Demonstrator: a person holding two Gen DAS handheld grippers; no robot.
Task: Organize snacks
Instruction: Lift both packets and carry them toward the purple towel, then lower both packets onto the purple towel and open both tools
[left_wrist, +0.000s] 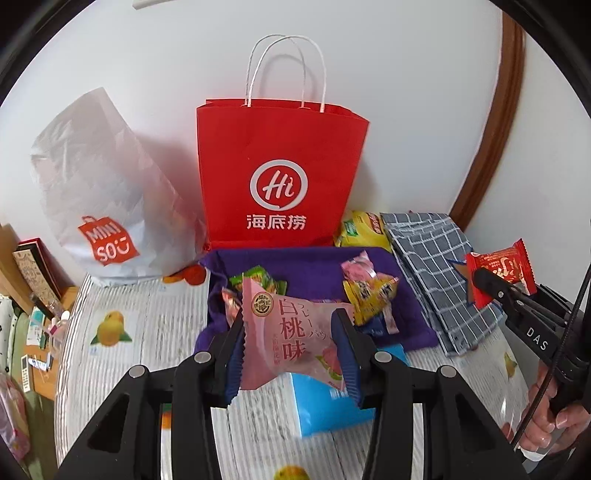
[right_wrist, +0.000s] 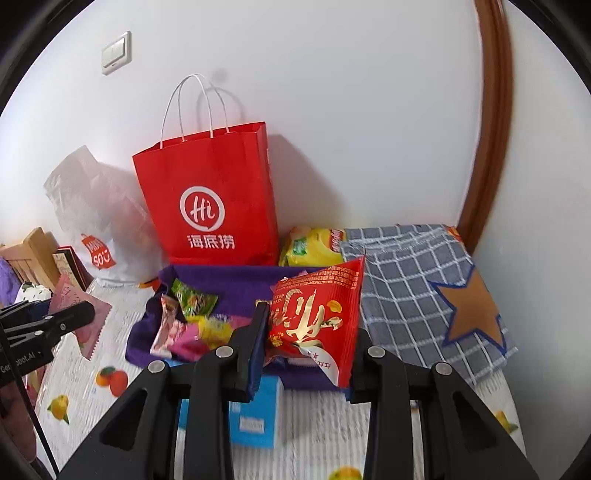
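My left gripper (left_wrist: 291, 343) is shut on a pink peach snack packet (left_wrist: 291, 332) and holds it above the near edge of a purple cloth tray (left_wrist: 306, 267). My right gripper (right_wrist: 310, 350) is shut on a red snack packet (right_wrist: 317, 317), also raised over the tray (right_wrist: 229, 280). The right gripper and its red packet (left_wrist: 502, 269) show at the right of the left wrist view. The left gripper with the pink packet (right_wrist: 79, 314) shows at the left of the right wrist view. Several small wrapped snacks (right_wrist: 192, 325) lie in the tray.
A red paper bag (left_wrist: 280, 173) stands open against the wall behind the tray. A white Miniso bag (left_wrist: 107, 206) leans to its left. A yellow packet (left_wrist: 360, 229) and a blue checked cloth (right_wrist: 417, 295) lie at the right. A blue box (right_wrist: 255, 417) sits below the grippers.
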